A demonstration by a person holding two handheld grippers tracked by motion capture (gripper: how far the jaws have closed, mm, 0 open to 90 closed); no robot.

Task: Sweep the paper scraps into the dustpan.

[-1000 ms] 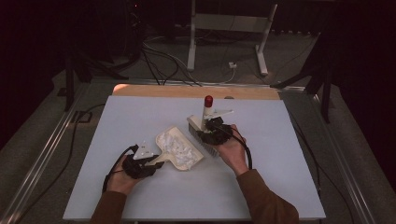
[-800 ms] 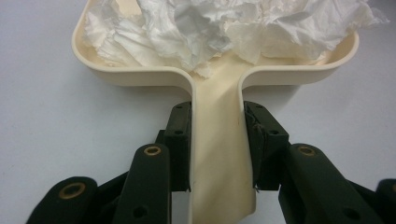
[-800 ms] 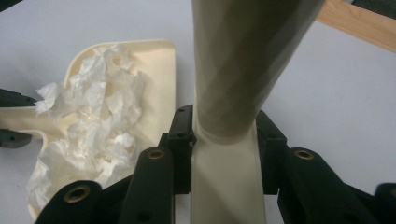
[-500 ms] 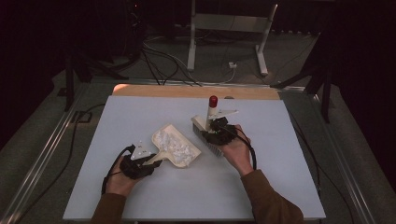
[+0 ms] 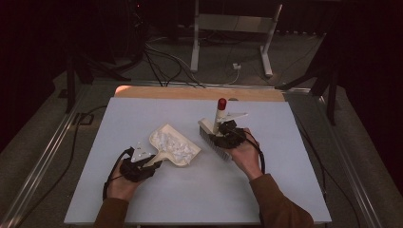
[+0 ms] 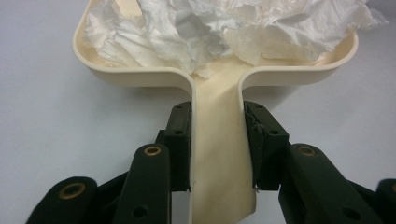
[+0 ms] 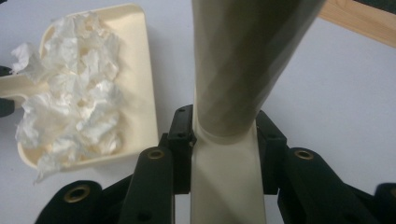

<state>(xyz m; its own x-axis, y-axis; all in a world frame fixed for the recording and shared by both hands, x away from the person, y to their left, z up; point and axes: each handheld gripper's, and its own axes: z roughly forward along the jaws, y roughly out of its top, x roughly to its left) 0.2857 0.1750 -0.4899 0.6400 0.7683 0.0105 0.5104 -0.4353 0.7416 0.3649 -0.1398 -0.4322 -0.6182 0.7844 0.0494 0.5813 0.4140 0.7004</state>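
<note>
Left tool (image 5: 151,164), lower left of centre in the high view: clenched on the flat handle of a cream plastic dustpan (image 5: 164,137). In the left gripper view the two black jaws press against the handle's two edges at centre frame, just below the point where the handle flares into the pan's curved rear wall (image 6: 135,74). The pan is smooth, glossy, with rounded corners and a raised rim. It lies on the table (image 5: 294,190), just left of centre in the high view, handle toward the lower left.

Contents of pan: crumpled white tissue paper (image 6: 224,32), thin, creased and irregular, heaped across the tray. In the right gripper view the same paper (image 7: 74,107) occupies the left half of the frame, and a few shreds hang over the pan's lower rim.

Right tool (image 5: 216,135), just right of centre in the high view: clenched on the cream handle of a hand brush (image 5: 214,135). In the right gripper view the jaws bear on both sides of the handle's (image 7: 233,84) narrow neck, above which it widens into a faceted, tapering shaft. The handle stands upright and ends in a red cap (image 5: 222,102). The brush head with its pale bristles rests on the table, just right of the dustpan and apart from it.

Table surface: matt pale grey board with a bare wooden strip (image 5: 199,93) along its far edge.
</note>
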